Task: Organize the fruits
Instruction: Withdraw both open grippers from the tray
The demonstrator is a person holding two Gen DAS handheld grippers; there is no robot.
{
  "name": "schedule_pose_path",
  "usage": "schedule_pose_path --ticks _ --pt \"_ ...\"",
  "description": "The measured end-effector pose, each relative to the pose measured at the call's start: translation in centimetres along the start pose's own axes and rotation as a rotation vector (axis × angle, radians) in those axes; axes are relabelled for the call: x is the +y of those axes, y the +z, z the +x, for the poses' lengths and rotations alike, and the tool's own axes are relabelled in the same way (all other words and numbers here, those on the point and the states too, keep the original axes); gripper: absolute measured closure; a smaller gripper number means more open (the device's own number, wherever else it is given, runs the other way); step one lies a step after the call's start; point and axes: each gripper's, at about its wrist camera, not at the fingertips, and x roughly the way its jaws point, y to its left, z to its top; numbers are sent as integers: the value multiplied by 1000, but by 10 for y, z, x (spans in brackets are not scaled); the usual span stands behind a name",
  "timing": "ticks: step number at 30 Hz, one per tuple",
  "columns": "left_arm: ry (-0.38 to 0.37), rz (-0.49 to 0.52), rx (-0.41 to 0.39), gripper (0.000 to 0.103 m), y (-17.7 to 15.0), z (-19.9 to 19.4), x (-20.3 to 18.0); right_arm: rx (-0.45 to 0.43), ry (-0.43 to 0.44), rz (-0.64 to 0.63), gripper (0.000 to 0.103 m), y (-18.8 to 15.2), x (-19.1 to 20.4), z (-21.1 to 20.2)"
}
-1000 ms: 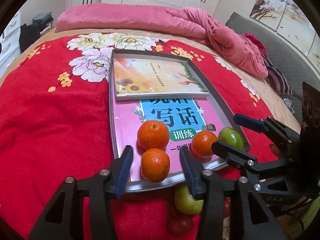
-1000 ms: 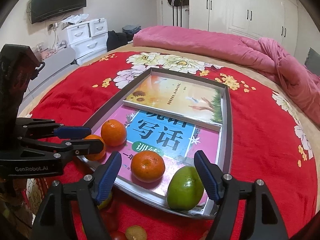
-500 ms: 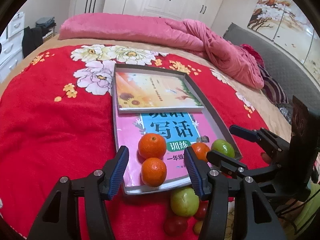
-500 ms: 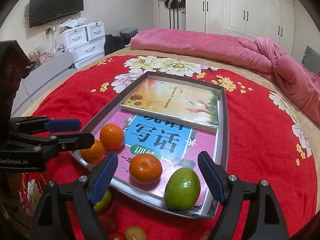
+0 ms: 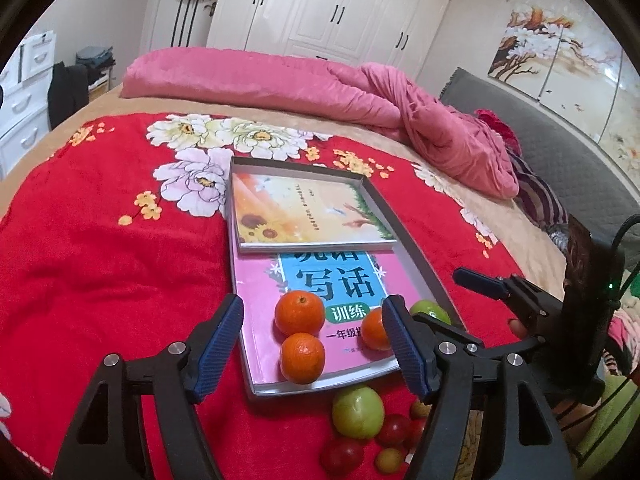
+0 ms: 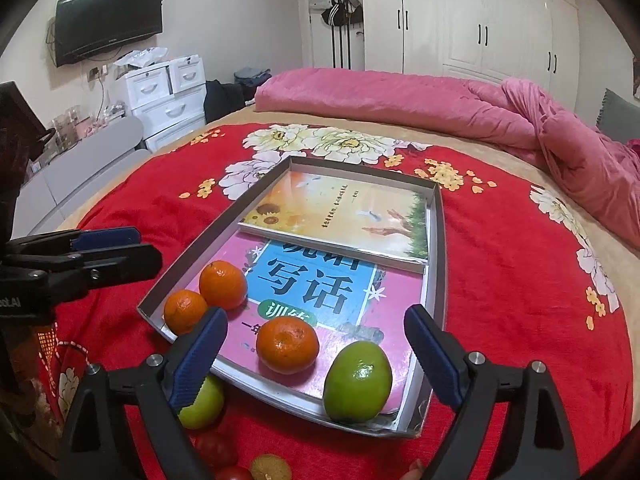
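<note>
A shallow grey tray (image 5: pixel 416 248) (image 6: pixel 438 256) lies on the red bed cover and holds two books, three oranges (image 5: pixel 299 312) (image 5: pixel 302 357) (image 6: pixel 287 344) and a green fruit (image 6: pixel 357 381). Before its near edge lie a green apple (image 5: pixel 358 411) (image 6: pixel 202 402), small red fruits (image 5: pixel 342 456) (image 6: pixel 216 449) and a small yellow fruit (image 5: pixel 389 460). My left gripper (image 5: pixel 316 350) is open and empty, above the tray's near edge. My right gripper (image 6: pixel 316 358) is open and empty, around the near orange and green fruit without touching them.
A pink duvet (image 5: pixel 280 84) lies rolled across the far end of the bed. White drawers (image 6: pixel 168 92) and a grey bench (image 6: pixel 80 168) stand left of the bed. A grey headboard (image 5: pixel 560 152) is at the right.
Both grippers have drawn back and risen, so the tray looks smaller and more of the loose fruit in front of it shows. The fruit has not moved.
</note>
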Motion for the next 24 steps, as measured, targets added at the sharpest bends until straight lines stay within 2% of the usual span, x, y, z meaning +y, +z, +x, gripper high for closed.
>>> schedule_pose_path --ticks 8,10,14,24 --pt "-2 -13 -20 28 3 -8 4 -14 12 26 9 1 -4 -6" --pt "-11 -23 -19 23 3 -9 6 -25 11 33 9 2 -5 -9" --pt "-35 -39 -3 23 2 -10 6 -52 12 55 6 4 -11 -15" --pt "-23 -39 8 23 0 -14 4 -82 14 84 3 6 -18 -26"
